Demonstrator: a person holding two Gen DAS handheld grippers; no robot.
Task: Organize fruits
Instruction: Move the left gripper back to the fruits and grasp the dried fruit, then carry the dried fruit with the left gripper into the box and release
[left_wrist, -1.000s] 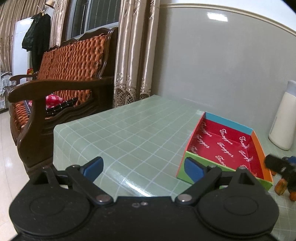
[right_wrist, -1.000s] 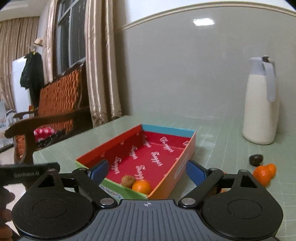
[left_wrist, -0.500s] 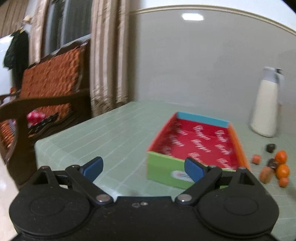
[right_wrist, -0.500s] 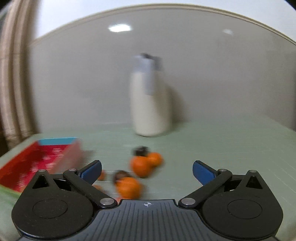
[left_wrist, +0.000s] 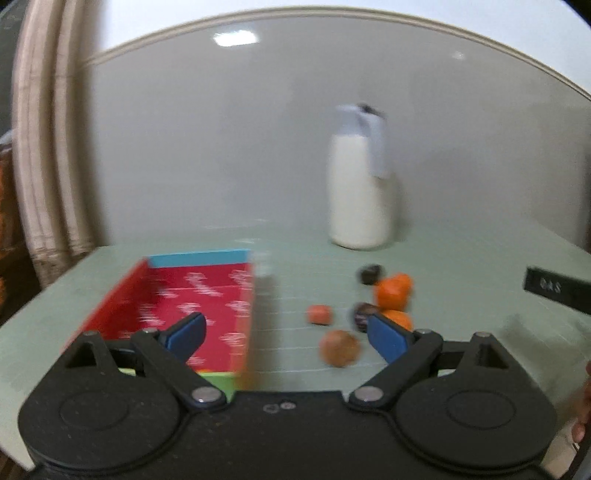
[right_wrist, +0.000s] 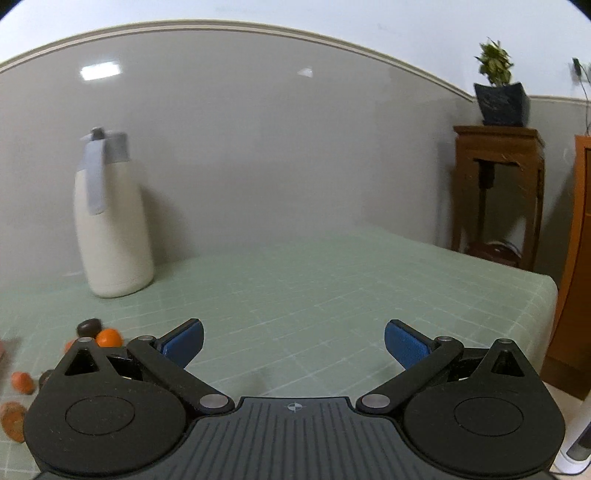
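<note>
In the left wrist view a red-lined cardboard box (left_wrist: 199, 295) with blue and green ends sits on the green checked table. Right of it lies a loose cluster of fruit: an orange (left_wrist: 393, 291), a dark round fruit (left_wrist: 369, 274), a small orange piece (left_wrist: 319, 314) and a brown fruit (left_wrist: 339, 348). My left gripper (left_wrist: 286, 332) is open and empty, short of the fruit and the box's right wall. My right gripper (right_wrist: 293, 341) is open and empty over bare table. The fruit shows at its far left, with an orange (right_wrist: 109, 338) and a dark fruit (right_wrist: 88, 326).
A white thermos jug (left_wrist: 360, 192) stands at the back by the grey wall; it also shows in the right wrist view (right_wrist: 110, 221). A wooden stand with a potted plant (right_wrist: 498, 166) is beyond the table's right edge. Curtains (left_wrist: 48, 147) hang at the left.
Both grippers have swung to the right. The left view went from the sofa and box to the box and fruit. The right view went from the box past the fruit to bare table.
</note>
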